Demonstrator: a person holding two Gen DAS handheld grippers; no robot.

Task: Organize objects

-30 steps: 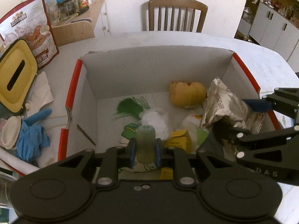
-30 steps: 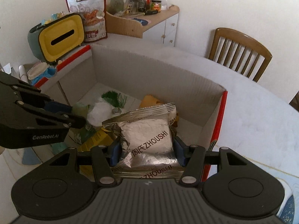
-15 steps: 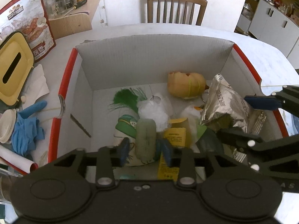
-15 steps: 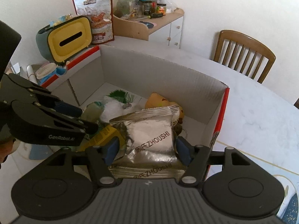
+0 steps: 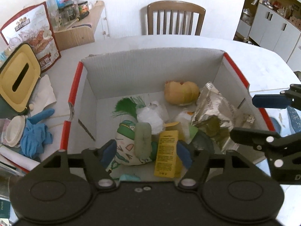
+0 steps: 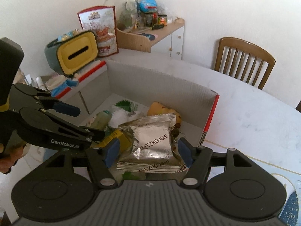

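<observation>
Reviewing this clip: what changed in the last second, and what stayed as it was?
Both let go. The left hand-held gripper opened, dropping the pale green item onto the plush toy; the right hand-held gripper opened, leaving the silver foil packet in the cardboard box. Both backed off. The other contents stayed put.

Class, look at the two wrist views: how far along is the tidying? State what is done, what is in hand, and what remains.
Done: the silver snack bag and pale green item lie in the cardboard box with other objects. In hand: nothing; the left gripper and right gripper both stand open above the box. Left: blue gloves, a white lidded cup and tissue lie outside on the table; whether they belong in the box is unclear.
</observation>
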